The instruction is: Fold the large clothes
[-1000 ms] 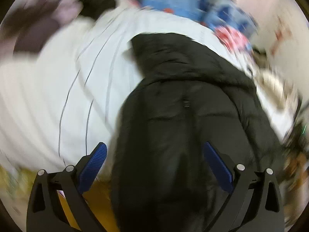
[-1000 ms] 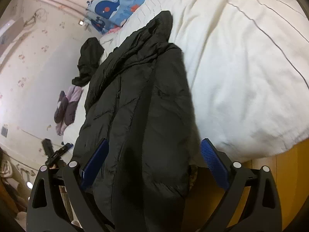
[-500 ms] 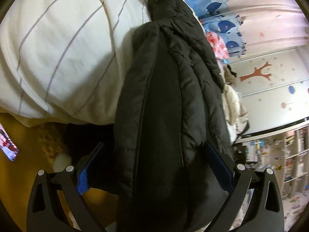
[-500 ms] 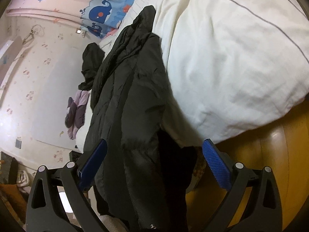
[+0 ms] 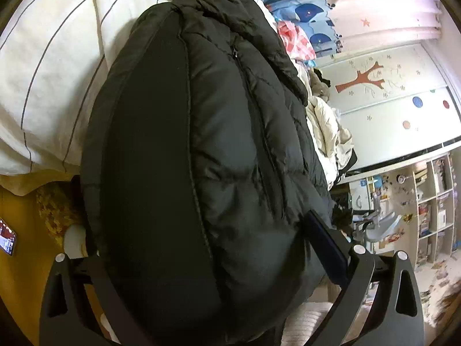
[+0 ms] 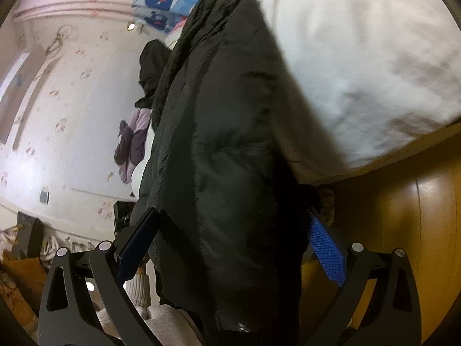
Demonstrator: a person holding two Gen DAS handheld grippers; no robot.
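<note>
A large black puffer jacket (image 5: 219,150) lies lengthwise on the bed, its lower part hanging over the mattress edge toward me. My left gripper (image 5: 201,248) is open and straddles the hanging hem. Its right finger (image 5: 325,245) presses against the fabric, and the jacket hides the left one. In the right wrist view the same jacket (image 6: 230,132) fills the middle. My right gripper (image 6: 230,230) is open too, with one blue pad (image 6: 327,250) at the jacket's right side and the other finger (image 6: 138,242) at its left.
A white striped duvet (image 5: 49,66) covers the bed. Whale-print blue fabric (image 5: 302,11) and a heap of clothes (image 5: 325,121) lie beyond the jacket. A purple garment (image 6: 132,141) hangs at the far bed side. Wooden floor (image 6: 403,216) is below, with shelves (image 5: 432,201) to the right.
Both grippers have dropped lower and moved in on the jacket's hanging hem. The jacket now bulges between each pair of fingers. Finger spacing is unchanged.
</note>
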